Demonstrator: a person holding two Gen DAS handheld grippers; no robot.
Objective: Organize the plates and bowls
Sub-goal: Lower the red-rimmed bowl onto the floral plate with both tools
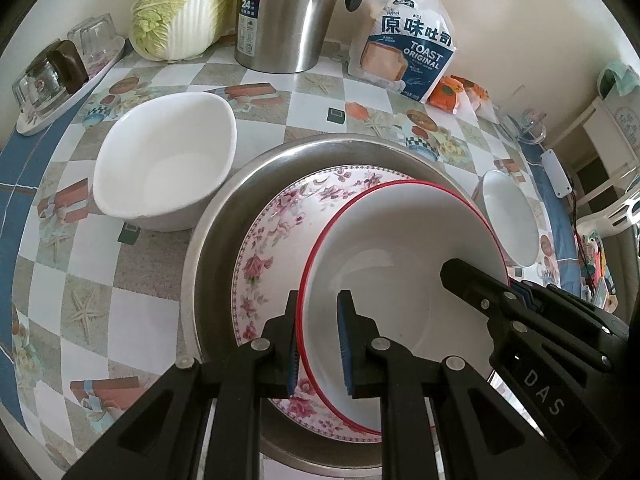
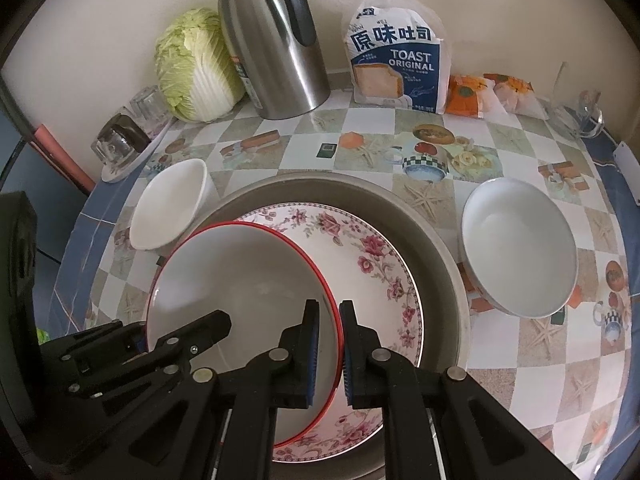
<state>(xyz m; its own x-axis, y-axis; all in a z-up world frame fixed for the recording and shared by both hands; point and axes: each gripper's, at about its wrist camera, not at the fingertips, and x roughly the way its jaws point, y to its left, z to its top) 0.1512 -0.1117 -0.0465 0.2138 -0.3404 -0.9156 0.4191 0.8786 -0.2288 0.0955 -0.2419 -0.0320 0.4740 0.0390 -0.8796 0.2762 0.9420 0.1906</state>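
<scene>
A red-rimmed white plate [image 1: 400, 264] [image 2: 240, 280] lies tilted over a pink floral plate [image 1: 280, 240] [image 2: 372, 256], which sits in a steel basin [image 1: 224, 216] [image 2: 440, 232]. My left gripper [image 1: 320, 344] straddles the red-rimmed plate's left rim, with a small gap at the right pad. My right gripper [image 2: 329, 352] is shut on the plate's right rim; it also shows in the left wrist view [image 1: 480, 284]. A white bowl [image 1: 164, 164] [image 2: 168, 204] stands left of the basin. Another white bowl [image 1: 510, 216] [image 2: 520, 248] stands to its right.
Along the back wall stand a napa cabbage [image 1: 180, 8] [image 2: 196, 64], a steel thermos jug [image 1: 284, 12] [image 2: 272, 44], a toast bag [image 1: 408, 44] [image 2: 396, 56] and orange snack packets [image 2: 488, 92]. A tray of upturned glasses [image 1: 60, 76] [image 2: 128, 136] sits at the far left.
</scene>
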